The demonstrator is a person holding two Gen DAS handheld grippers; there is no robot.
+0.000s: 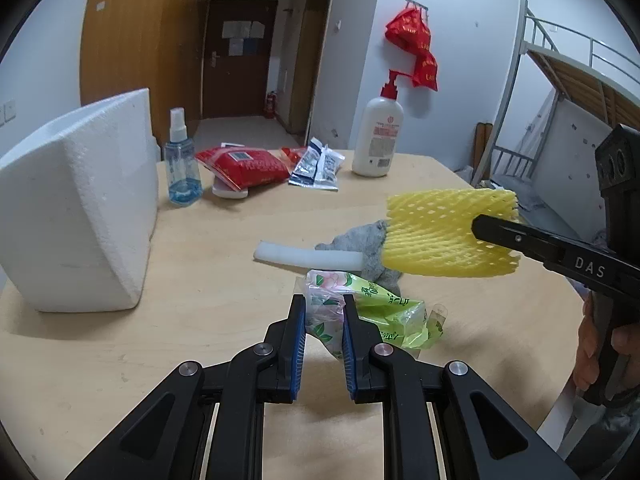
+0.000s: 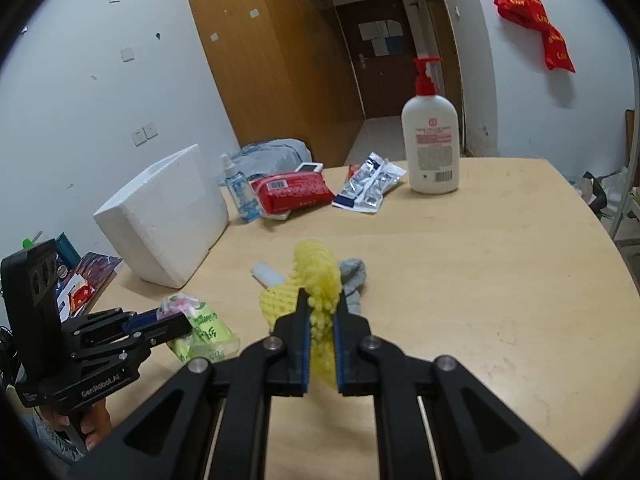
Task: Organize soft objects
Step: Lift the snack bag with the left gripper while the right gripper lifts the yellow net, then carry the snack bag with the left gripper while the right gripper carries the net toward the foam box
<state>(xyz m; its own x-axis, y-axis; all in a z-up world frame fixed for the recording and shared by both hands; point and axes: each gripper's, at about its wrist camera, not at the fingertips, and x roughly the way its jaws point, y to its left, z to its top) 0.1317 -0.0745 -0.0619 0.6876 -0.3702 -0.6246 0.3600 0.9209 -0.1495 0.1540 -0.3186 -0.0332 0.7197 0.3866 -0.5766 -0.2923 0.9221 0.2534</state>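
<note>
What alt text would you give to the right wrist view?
The right claw is shut on a yellow foam net above a wooden table; at left, the left claw grips a green plastic packet.

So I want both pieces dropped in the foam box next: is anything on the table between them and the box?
Nothing visible. The net and bag are already gripped, and the table toward the foam box looks bare.

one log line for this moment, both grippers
left gripper: shut on green packet | right gripper: shut on yellow net | both items lifted off table
</note>
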